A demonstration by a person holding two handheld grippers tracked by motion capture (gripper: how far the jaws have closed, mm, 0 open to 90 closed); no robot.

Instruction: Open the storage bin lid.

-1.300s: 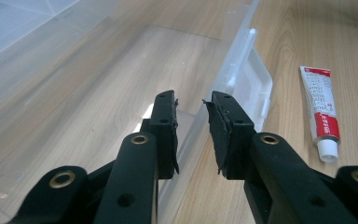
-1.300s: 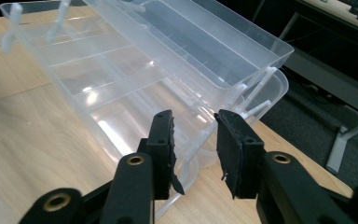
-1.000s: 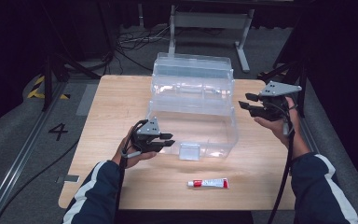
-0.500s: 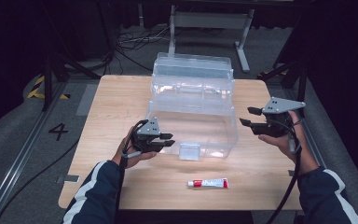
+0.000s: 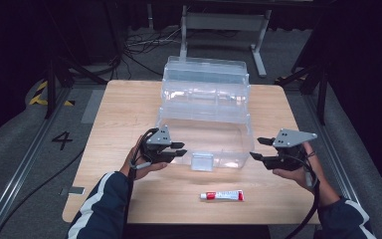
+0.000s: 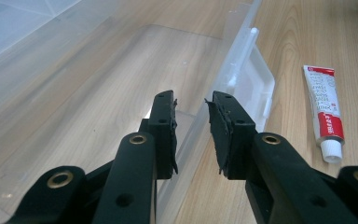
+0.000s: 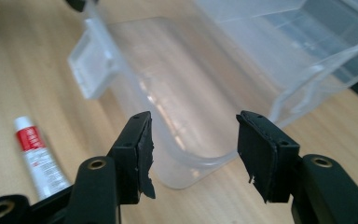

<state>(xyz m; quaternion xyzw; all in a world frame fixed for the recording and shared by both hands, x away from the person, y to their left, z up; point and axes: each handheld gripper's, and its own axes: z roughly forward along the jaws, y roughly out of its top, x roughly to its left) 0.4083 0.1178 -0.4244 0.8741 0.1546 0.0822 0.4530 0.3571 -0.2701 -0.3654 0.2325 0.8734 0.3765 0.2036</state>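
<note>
The clear box (image 5: pixel 206 117) sits mid-counter (image 5: pixel 124 107), lid thrown back toward the far edge, its long axis running across in front of me and its mouth facing up. My left claw (image 5: pixel 181 149) lies level at the box's near left corner, jaws narrowly parted astride the front wall (image 6: pixel 193 126); I cannot tell whether the pads press it. My right claw (image 5: pixel 258 149) points level at the near right corner (image 7: pixel 191 168), nothing between its jaws, which have just been opening. A tube (image 5: pixel 222 195) lies near me, lengthwise across, cap leftward. Grey floor (image 5: pixel 20 144) surrounds the wooden counter.
</note>
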